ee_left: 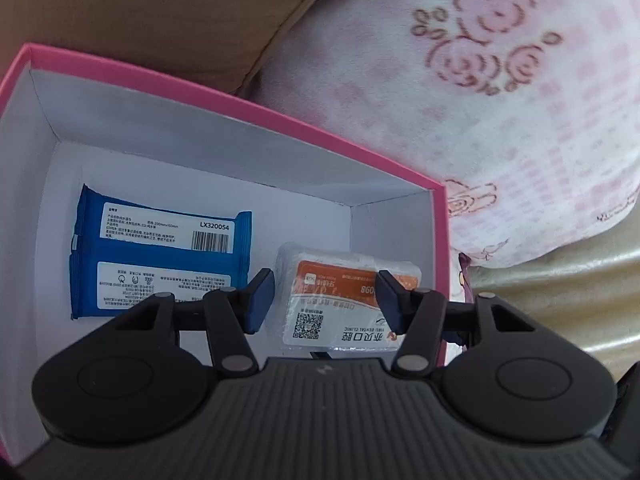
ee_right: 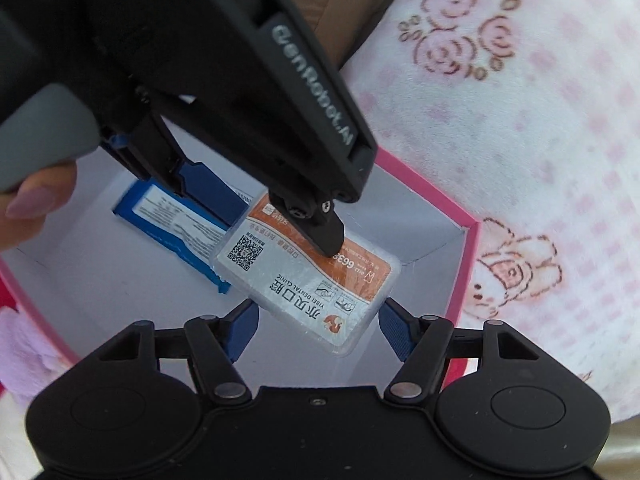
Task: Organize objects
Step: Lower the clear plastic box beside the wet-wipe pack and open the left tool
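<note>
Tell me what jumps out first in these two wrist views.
The pink-rimmed white box fills both views, resting against a pink rose-patterned blanket. Inside it, a blue wet-wipes pack lies flat on the left, beside a clear dental-clinic packet with an orange label on the right. Both tongs reach into the box: the left tongs straddle the packet, and the right tongs hang open at its near end.

Both the left gripper (ee_left: 324,300) and the right gripper (ee_right: 318,322) point steeply downward, jaws parted and gripping nothing.
</note>
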Demonstrator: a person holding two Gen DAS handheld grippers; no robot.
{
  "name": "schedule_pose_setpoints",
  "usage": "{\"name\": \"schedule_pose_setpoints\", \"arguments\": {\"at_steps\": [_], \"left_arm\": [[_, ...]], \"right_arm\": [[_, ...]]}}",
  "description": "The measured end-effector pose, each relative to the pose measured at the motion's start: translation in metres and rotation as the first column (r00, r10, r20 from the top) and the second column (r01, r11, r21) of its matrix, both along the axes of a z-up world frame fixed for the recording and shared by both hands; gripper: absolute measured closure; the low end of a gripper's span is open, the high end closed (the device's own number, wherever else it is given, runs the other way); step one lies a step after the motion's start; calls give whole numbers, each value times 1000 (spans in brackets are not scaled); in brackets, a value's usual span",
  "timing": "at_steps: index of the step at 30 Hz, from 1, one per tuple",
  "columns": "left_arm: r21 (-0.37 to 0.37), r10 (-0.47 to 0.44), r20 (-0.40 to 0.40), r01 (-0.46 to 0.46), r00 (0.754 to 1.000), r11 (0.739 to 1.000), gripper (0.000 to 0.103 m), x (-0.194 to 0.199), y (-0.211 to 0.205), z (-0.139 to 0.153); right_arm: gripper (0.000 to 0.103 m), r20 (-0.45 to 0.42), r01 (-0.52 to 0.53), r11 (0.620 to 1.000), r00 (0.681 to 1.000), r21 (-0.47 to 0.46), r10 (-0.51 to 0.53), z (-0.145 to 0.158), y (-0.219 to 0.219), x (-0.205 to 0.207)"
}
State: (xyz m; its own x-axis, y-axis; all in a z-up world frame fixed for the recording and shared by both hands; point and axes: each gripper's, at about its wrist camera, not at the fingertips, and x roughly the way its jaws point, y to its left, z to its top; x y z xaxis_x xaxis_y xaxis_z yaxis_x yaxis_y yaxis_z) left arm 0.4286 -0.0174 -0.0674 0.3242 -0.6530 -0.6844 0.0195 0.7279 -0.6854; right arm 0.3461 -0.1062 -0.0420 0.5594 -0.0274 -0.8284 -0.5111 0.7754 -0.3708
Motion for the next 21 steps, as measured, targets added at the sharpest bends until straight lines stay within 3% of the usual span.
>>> {"name": "schedule_pose_setpoints", "arguments": {"at_steps": [6,13,21], "left_arm": [[-5,24,-30,-25,999,1000,49,5,1,-15],[42,25,-33,-24,999,999,51,4,-8,-25],[86,22,-31,-20,999,996,56,3,-12,-29]], "right_arm": [[32,-21,-37,996,999,-82,36,-19,11,9],[33,-47,-70,988,997,-140,64,-39,16,12],[34,-93,-49,993,995,-107,39,-50,15,16]]}}
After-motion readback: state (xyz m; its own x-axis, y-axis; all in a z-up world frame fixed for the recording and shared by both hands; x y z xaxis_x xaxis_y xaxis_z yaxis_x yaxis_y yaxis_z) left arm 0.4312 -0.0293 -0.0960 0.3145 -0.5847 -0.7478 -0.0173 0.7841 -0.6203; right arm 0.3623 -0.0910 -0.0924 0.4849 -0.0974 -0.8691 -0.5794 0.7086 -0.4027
